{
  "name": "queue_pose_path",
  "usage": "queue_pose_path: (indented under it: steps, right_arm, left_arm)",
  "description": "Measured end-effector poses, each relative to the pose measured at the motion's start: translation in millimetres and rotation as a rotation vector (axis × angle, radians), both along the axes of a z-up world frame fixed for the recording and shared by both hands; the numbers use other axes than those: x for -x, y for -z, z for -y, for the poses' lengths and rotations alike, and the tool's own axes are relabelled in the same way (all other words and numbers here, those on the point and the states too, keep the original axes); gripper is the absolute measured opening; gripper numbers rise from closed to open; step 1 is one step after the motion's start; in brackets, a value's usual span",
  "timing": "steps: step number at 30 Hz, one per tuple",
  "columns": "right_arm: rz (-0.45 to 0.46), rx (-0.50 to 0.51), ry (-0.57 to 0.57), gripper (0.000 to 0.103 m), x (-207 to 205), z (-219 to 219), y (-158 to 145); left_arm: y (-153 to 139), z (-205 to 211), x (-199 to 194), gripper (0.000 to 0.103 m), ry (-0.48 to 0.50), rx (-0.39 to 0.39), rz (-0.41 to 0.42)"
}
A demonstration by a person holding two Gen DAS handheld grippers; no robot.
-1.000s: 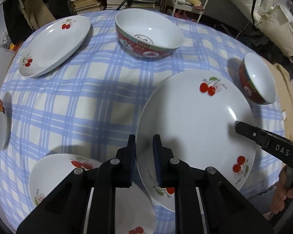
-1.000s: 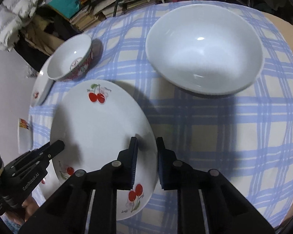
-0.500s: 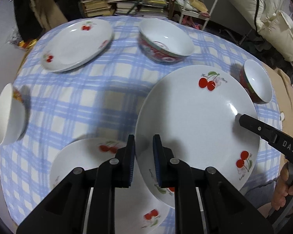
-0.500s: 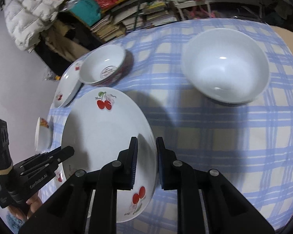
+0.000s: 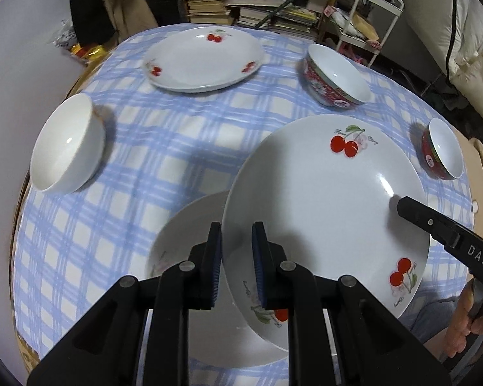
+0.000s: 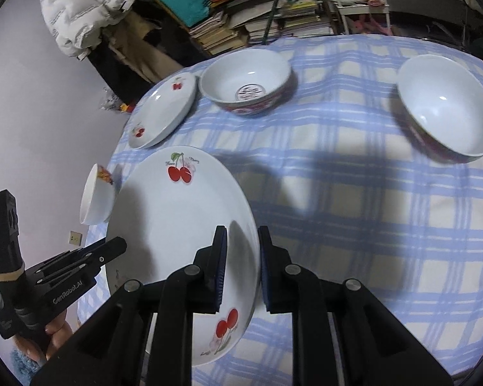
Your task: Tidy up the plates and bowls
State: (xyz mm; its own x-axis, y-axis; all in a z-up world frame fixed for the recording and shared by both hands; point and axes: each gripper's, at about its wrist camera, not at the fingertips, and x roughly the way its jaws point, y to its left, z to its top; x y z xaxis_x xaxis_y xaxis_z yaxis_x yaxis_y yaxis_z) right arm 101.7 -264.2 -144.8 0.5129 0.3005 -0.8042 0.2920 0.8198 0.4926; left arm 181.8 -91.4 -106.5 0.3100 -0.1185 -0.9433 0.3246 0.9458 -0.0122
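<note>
A large white cherry-print plate (image 5: pixel 325 199) hangs tilted above the checked tablecloth, held at opposite rims. My left gripper (image 5: pixel 236 257) is shut on its near-left rim, and my right gripper (image 6: pixel 243 257) is shut on the opposite rim. In the left wrist view the right gripper's fingertips (image 5: pixel 402 204) rest on the far-right rim. The same plate (image 6: pixel 177 218) fills the lower left of the right wrist view, where the left gripper (image 6: pixel 112 247) shows. A second cherry plate (image 5: pixel 190 241) lies on the table, partly under the held one.
A third cherry plate (image 5: pixel 203 58) sits at the far side. A white bowl (image 5: pixel 67 144) stands left, a red-patterned bowl (image 5: pixel 338 80) at the back, a small red bowl (image 5: pixel 442 154) right. A large bowl (image 6: pixel 447 109) sits right. Books and shelves stand beyond the table.
Both grippers have lifted the held plate and carried it left, so it now overlaps the plate lying on the table. Their grip on the rims is unchanged.
</note>
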Motion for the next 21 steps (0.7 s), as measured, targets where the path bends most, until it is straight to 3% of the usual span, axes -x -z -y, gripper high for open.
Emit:
queue_pose_path:
  steps: [10,21]
  right_arm:
    - [0.044,-0.042,-0.059,0.02,-3,-35,-4]
    - [0.038,-0.002,-0.143,0.017,-7,-69,7]
  left_arm:
    - [-12,-45,18,0.017,-0.08,-0.006,0.014]
    - [15,-85,31,0.017,-0.183,0.035,-0.031]
